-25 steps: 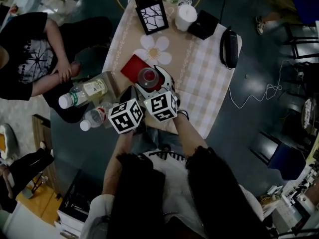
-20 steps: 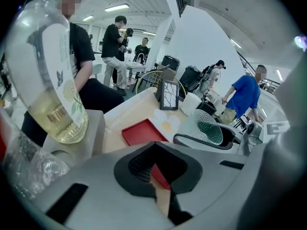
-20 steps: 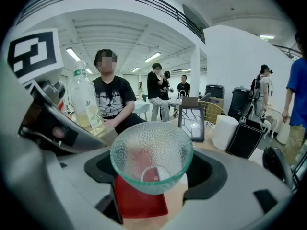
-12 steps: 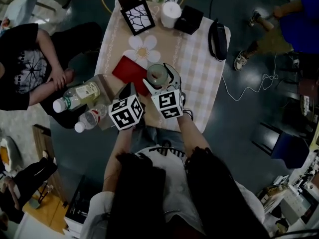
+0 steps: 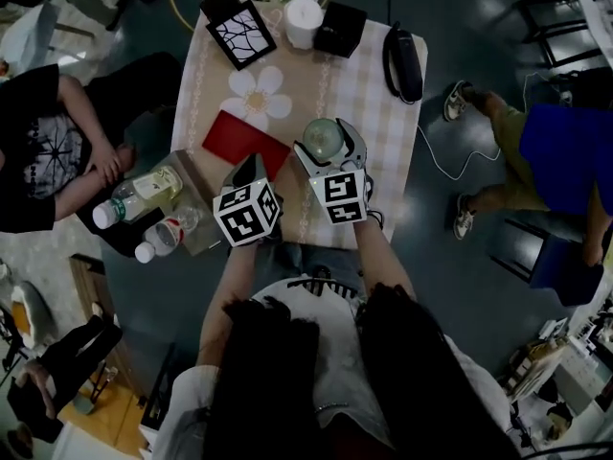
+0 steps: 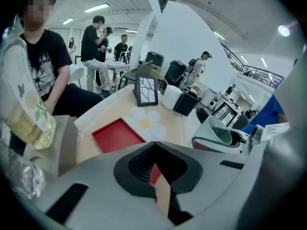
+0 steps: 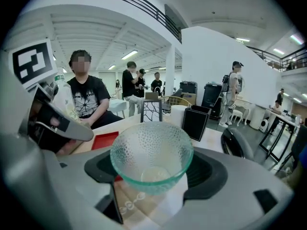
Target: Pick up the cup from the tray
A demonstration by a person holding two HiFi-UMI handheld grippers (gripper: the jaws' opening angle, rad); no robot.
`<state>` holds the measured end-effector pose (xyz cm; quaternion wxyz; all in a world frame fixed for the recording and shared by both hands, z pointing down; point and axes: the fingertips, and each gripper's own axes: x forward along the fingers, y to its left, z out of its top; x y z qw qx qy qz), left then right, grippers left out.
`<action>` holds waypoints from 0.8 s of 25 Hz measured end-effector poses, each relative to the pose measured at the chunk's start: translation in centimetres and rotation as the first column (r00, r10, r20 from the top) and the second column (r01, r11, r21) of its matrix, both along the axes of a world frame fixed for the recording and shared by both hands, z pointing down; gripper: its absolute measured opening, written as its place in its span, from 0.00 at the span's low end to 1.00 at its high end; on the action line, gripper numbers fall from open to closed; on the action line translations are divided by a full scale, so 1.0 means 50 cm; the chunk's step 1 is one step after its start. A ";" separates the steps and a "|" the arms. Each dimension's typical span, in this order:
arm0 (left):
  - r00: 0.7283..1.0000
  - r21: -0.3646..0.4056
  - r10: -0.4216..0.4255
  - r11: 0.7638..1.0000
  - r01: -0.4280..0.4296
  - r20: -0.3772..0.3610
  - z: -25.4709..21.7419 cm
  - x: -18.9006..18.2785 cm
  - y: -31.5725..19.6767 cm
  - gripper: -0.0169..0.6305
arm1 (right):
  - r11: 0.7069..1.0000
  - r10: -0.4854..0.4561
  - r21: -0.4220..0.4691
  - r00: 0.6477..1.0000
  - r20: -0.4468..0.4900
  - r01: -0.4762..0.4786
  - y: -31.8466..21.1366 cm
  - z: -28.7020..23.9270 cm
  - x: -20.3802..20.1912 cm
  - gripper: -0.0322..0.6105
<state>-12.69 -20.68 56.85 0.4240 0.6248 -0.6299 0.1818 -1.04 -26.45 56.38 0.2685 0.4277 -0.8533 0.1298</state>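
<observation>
A clear dimpled glass cup [image 5: 321,134] sits between the jaws of my right gripper [image 5: 329,145], which is shut on its sides. In the right gripper view the cup [image 7: 151,152] fills the gap between both pads and hangs above the checked tablecloth. The red tray [image 5: 244,142] lies bare on the table, left of the cup. My left gripper [image 5: 252,168] hovers over the tray's near corner with its jaws shut and nothing in them. From the left gripper view, the tray [image 6: 117,134] lies ahead and the held cup [image 6: 218,131] is off to the right.
A flower-shaped mat [image 5: 257,94], a picture frame [image 5: 239,34], a white cylinder [image 5: 304,19], a black box [image 5: 340,29] and a black handset [image 5: 404,60] stand farther back. Two bottles [image 5: 134,195] lie at the table's left corner. A seated person [image 5: 48,142] is at left.
My right gripper has carried the cup from over the red tray to the right, past the tray's edge. The left gripper has stayed by the tray's near corner.
</observation>
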 end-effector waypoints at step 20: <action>0.990 -0.043 0.120 0.992 -0.118 0.068 0.022 0.050 0.012 0.04 | 0.994 0.102 -0.027 0.994 -0.023 -0.103 0.003 0.068 0.114 0.67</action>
